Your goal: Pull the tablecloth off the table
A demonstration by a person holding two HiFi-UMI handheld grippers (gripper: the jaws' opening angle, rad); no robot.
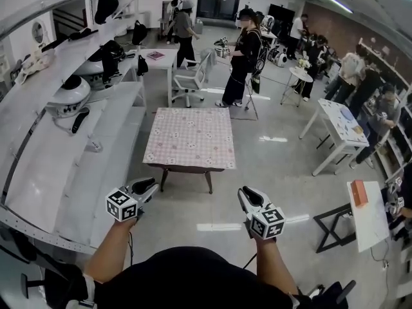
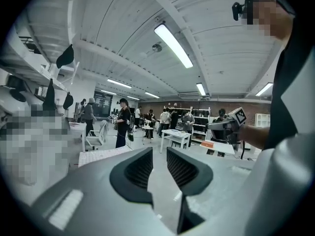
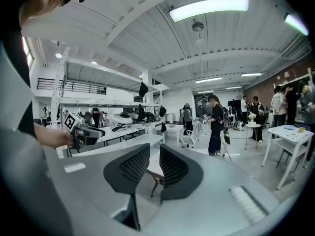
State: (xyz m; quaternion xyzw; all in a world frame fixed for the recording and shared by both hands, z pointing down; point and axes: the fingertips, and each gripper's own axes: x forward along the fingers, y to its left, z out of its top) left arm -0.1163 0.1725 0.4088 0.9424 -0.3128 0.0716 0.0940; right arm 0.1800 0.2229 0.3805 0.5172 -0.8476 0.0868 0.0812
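Head view: the tablecloth (image 1: 190,137), pink-checked with small printed figures too small to read, lies spread flat over a low counter (image 1: 208,181) out on the floor. Both tools hover short of it, well apart from the cloth. The left hand-held gripper (image 1: 147,187) has its jaws a narrow gap apart with nothing between them. The right hand-held gripper (image 1: 247,196) is likewise slightly spread and empty. Each bears a marker cube (image 1: 267,222) with black-and-white square patterns.

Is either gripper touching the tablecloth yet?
No, the left gripper and right gripper both hang short of the tablecloth, with bare floor in between.
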